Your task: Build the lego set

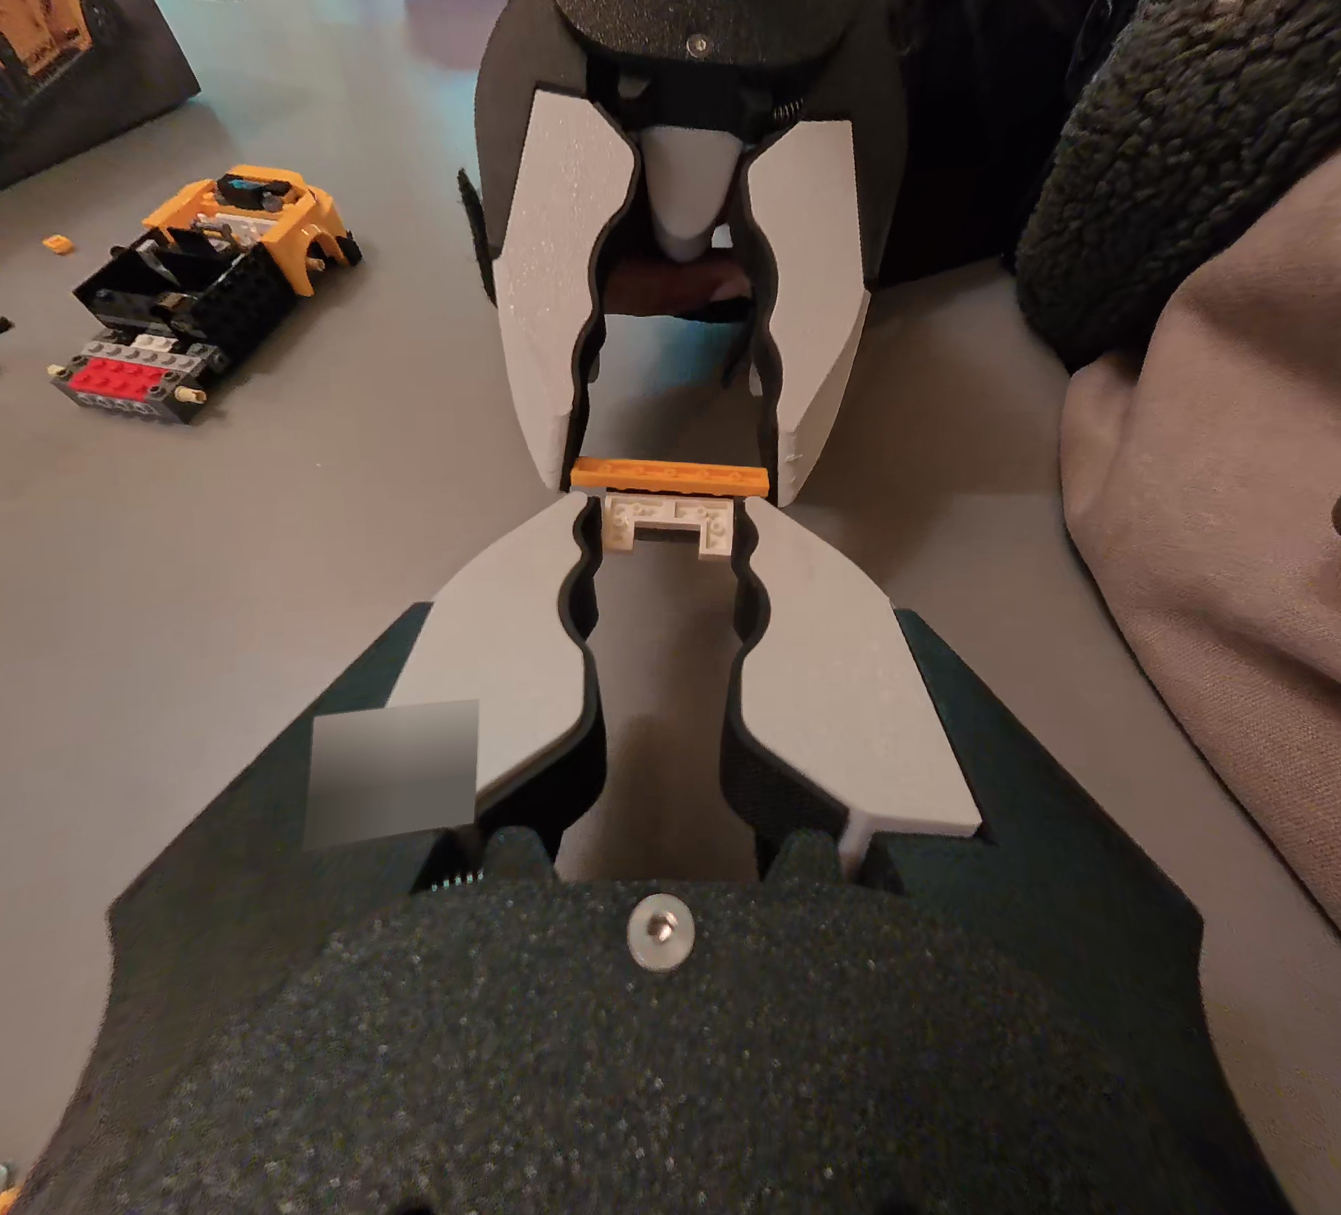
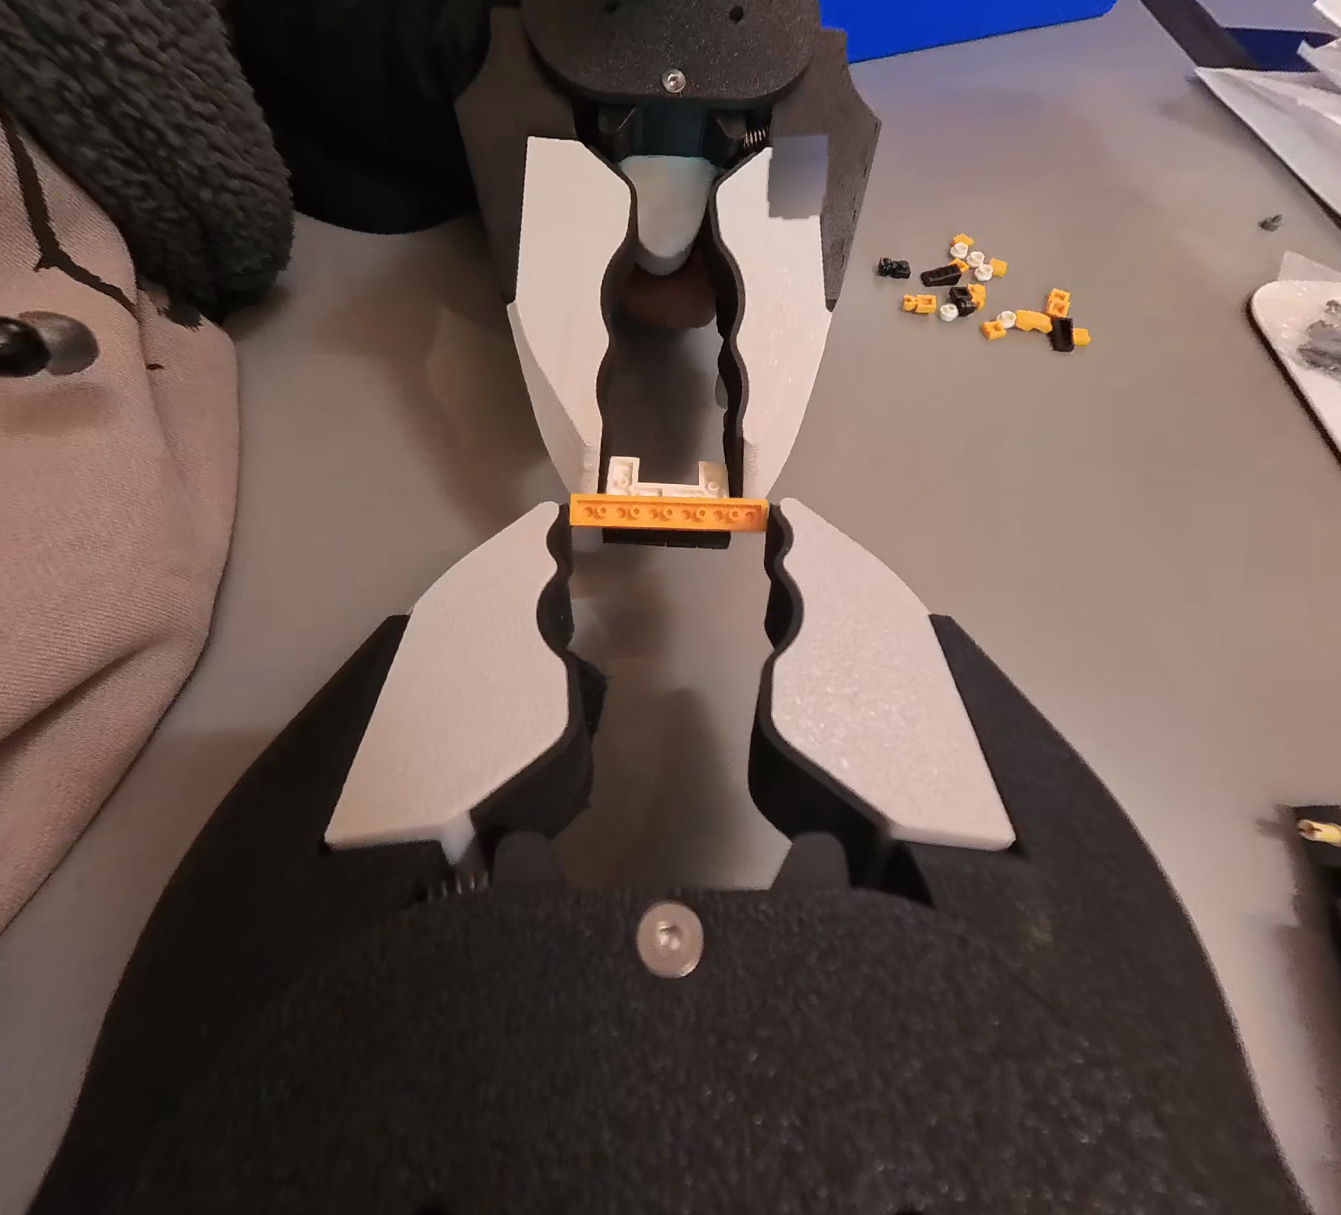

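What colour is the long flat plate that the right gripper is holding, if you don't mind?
Orange; the long plate shows best in the right wrist view.

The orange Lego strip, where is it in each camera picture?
Left wrist view: the orange strip sits mid-picture, just beyond the white piece in the left gripper.
Right wrist view: the strip sits mid-picture, at the right gripper tips, the white piece behind it.
Shared landmark: the white piece.

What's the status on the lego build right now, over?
Left gripper shut on white bracket piece. Right gripper shut on orange plate. The two pieces pressed together above the table. Car chassis off to the side, path clear.
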Demonstrator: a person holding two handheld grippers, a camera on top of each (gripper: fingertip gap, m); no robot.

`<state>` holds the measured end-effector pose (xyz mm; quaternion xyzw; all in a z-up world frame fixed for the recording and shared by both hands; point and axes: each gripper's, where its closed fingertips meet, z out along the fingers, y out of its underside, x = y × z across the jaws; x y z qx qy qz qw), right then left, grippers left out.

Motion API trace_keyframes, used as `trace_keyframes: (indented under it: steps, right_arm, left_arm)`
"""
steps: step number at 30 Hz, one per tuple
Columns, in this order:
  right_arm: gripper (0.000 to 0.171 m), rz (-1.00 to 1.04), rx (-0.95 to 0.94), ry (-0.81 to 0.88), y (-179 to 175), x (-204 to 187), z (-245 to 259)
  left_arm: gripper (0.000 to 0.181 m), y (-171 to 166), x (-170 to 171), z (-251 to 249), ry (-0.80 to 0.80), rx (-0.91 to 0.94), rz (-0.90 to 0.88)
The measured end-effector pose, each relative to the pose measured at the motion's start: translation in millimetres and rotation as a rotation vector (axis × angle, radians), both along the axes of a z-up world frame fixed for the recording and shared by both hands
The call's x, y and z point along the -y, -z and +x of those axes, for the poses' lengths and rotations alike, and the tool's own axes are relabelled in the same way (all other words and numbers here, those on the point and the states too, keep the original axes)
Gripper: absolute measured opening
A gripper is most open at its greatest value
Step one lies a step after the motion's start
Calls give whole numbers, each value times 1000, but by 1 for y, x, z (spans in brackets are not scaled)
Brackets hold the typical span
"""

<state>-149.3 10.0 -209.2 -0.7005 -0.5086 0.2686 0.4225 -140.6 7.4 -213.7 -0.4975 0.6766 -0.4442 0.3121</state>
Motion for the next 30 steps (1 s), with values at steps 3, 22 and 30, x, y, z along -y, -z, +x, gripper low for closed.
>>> trace_keyframes:
  steps: [3,22,30]
  right_arm:
    - [51,5,7,-2,-1,1,0]
    - [53,-2,42,2,-1,0,2]
    - [55,-10,40,-1,0,0,3]
  left_arm:
    - [34,-2,1,0,2,11,-7]
    - [33,-2,0,1,-3,20,-3]
    - [33,-2,0,1,-3,24,8]
